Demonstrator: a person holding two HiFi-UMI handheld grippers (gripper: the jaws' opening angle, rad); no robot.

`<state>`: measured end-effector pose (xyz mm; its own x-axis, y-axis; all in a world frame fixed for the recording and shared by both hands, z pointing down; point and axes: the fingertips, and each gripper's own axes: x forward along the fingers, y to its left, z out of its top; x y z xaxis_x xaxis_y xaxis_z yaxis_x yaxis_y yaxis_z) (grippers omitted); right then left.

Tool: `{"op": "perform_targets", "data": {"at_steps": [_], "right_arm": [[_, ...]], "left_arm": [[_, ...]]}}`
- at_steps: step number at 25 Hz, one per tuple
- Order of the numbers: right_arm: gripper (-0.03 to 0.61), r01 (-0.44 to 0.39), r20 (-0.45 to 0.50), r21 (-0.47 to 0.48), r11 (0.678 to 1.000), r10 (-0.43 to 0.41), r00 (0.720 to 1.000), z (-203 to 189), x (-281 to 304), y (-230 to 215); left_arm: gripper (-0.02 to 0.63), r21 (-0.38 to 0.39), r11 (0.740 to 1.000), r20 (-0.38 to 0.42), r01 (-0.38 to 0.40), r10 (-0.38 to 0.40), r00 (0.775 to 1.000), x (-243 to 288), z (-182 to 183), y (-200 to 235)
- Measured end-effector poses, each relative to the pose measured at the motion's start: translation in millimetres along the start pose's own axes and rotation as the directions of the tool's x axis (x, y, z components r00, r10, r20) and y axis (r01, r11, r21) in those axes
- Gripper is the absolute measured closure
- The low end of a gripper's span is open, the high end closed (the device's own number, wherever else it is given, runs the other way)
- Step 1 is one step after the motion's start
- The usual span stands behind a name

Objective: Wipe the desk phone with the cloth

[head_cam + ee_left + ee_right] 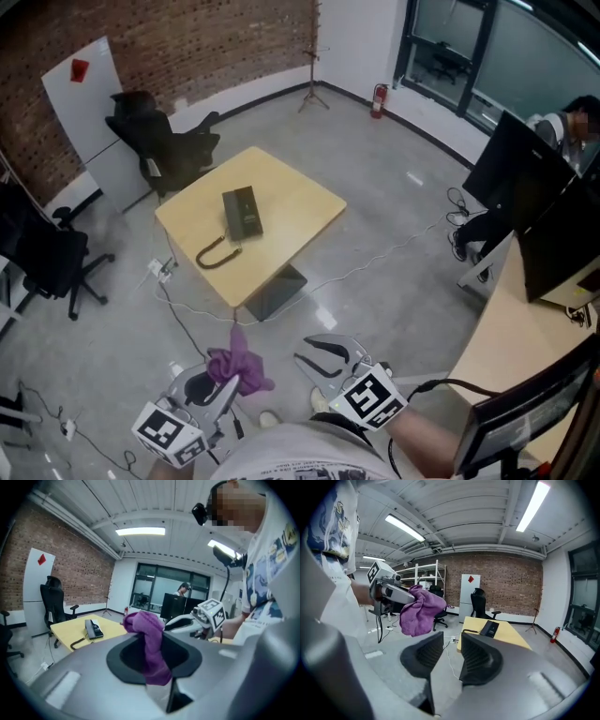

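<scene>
The cloth [149,641], judged soft, limp and light, was pinched mid-fold by the left gripper [151,660]; the right gripper [451,656] was held narrowly parted, empty.

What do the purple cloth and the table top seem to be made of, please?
The purple cloth looks like soft, matte fabric: it droops in folds. The table top looks like smooth pale laminate or wood, flat and even; I can't tell which.
</scene>
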<state>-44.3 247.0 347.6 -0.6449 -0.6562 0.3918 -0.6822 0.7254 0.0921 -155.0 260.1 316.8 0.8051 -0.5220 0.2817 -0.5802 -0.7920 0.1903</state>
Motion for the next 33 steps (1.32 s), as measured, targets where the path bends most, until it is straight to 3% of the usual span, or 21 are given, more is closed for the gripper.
{"op": "perform_targets", "data": {"at_steps": [18, 33], "right_arm": [[0.463, 0.105, -0.042, -0.019, 0.994, -0.105, 0.994, 7, -5, 69], [0.463, 0.075, -0.035, -0.04, 0.996, -0.077, 0.996, 25, 9, 87]], "left_arm": [[0.522, -0.004, 0.993, -0.005, 0.116, -0.116, 0.993, -52, -32, -2], [0.522, -0.044, 0.993, 0.016, 0.113, -0.112, 0.994, -71, -36, 11]]}}
